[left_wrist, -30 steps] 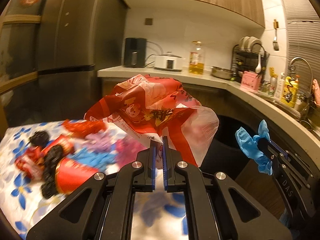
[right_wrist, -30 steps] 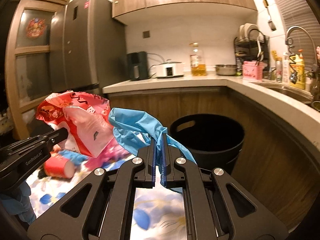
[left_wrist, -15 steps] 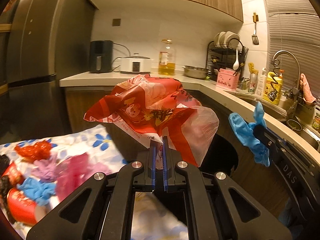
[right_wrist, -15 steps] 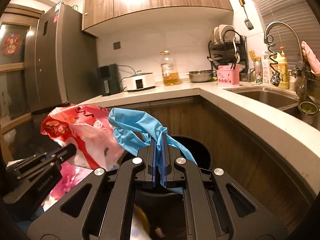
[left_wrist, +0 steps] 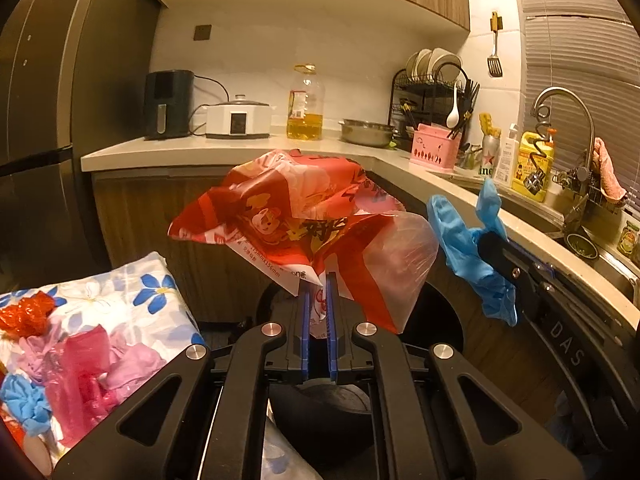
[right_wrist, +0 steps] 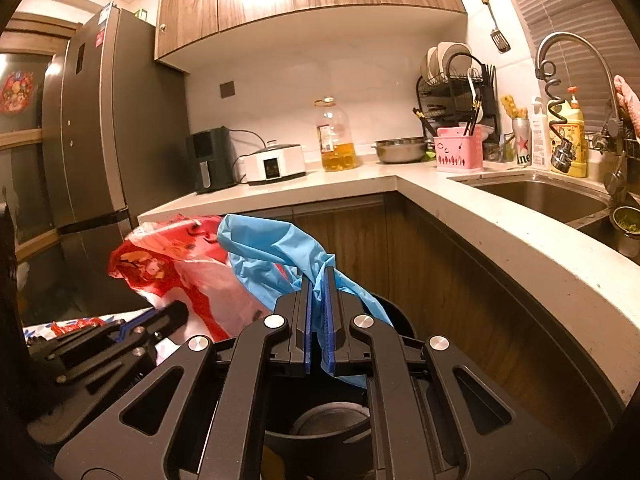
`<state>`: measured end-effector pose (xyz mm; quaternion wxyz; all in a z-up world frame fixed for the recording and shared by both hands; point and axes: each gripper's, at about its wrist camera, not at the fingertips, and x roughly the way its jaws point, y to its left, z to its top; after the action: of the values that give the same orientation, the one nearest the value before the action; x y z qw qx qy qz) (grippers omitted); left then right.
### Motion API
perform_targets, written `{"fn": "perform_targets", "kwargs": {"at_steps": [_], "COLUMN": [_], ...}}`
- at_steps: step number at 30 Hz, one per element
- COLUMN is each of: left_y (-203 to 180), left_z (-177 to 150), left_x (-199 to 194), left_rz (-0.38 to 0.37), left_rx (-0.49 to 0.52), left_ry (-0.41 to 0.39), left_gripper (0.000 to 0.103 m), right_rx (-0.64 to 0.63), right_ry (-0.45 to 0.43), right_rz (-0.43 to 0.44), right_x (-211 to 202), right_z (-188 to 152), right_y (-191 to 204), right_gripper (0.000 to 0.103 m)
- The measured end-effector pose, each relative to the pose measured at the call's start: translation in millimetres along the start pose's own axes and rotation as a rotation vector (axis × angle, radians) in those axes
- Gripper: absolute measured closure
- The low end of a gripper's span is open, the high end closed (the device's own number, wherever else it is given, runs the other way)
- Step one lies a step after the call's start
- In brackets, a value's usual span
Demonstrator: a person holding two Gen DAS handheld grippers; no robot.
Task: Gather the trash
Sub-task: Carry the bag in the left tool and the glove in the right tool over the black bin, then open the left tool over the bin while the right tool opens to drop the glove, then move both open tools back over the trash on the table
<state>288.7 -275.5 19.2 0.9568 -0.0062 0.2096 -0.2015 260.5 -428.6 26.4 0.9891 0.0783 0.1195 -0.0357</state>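
Both hand-held grippers hold trash above the black bin.

The left hand-held gripper (left_wrist: 316, 280) is clenched on a red and clear plastic bag (left_wrist: 304, 220), which stands up crumpled over the black bin (left_wrist: 444, 312). The right hand-held gripper (right_wrist: 317, 276) is clenched on a blue glove (right_wrist: 268, 252), just right of the bag and also over the bin (right_wrist: 328, 420). Inside the bin I see only a dark bottom with some pale round thing; what it is I cannot tell. At the near left, the flowered cloth (left_wrist: 132, 284) carries more trash: a red crumpled piece (left_wrist: 24, 316), pink plastic (left_wrist: 92, 364) and a blue piece (left_wrist: 24, 400). On the far worktop (left_wrist: 224, 150) stand an oil bottle (left_wrist: 304, 104) with yellow oil in its lower part and a steel bowl (left_wrist: 366, 132).
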Motion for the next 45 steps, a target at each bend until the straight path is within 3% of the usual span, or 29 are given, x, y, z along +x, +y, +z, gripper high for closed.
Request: {"fn": "perform_targets", "kwargs": {"at_steps": [4, 9, 10, 12, 24, 35, 37, 45], "left_y": [1, 3, 4, 8, 26, 34, 35, 44], "left_z": [-2, -6, -7, -8, -17, -27, -29, -41], "left_x": [7, 12, 13, 12, -15, -57, -66, -98], "left_rz": [-0.012, -0.005, 0.001, 0.011, 0.125, 0.211, 0.214, 0.241], "left_rx": [-0.006, -0.007, -0.010, -0.022, -0.038, -0.015, -0.016, -0.042], "left_ry": [0.013, 0.023, 0.027, 0.025, -0.010, -0.053, -0.060, -0.065], "left_gripper": [0.091, 0.075, 0.073, 0.056, 0.025, 0.012, 0.008, 0.006], "right_rx": [-0.006, 0.009, 0.010, 0.013, 0.018, -0.003, -0.006, 0.005], "right_ry": [0.011, 0.032, 0.036, 0.040, 0.051, 0.050, 0.045, 0.037], "right_rz": [0.003, 0.008, 0.002, 0.000, -0.028, -0.063, -0.073, -0.095], "right_x": [7, 13, 15, 16, 3, -28, -36, -66], "right_z": [-1, -2, -2, -3, -14, -24, -26, -35], "right_y": [-1, -7, -8, -9, -7, 8, 10, 16], "right_gripper": [0.097, 0.090, 0.086, 0.079, 0.045, 0.018, 0.015, 0.010]}}
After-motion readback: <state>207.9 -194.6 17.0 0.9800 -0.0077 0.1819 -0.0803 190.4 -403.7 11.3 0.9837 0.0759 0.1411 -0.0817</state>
